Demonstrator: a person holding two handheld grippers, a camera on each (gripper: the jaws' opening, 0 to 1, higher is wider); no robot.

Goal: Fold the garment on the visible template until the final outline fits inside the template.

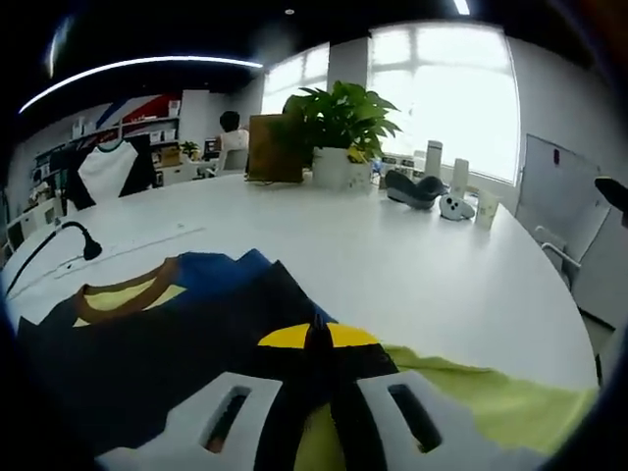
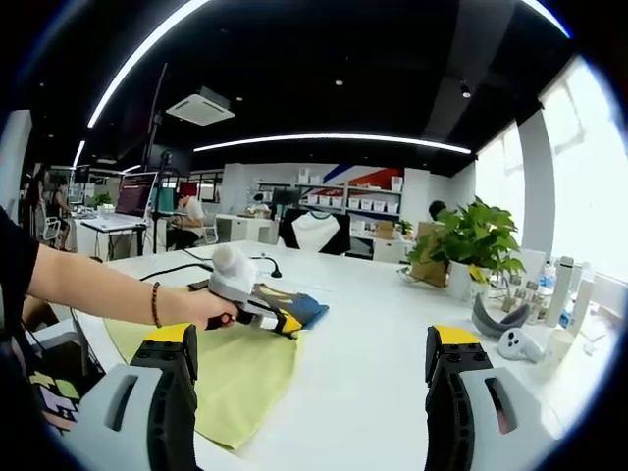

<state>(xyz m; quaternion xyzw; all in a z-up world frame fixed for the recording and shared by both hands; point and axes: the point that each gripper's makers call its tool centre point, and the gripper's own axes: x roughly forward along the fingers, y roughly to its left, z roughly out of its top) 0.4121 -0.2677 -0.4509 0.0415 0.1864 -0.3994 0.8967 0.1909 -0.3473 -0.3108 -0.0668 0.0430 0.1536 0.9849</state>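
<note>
My left claw is clenched on the shirt, jaws meeting on dark cloth at their tips; the shirt lies straight ahead of and under it, collar off to the left, spread over the green template on the table; my right claw hangs released, jaws wide, holding nothing, well back from the shirt, which lies ahead and to its left; so the left is far nearer. The shirt is black and blue with a yellow, brown-trimmed neck, partly bunched.
</note>
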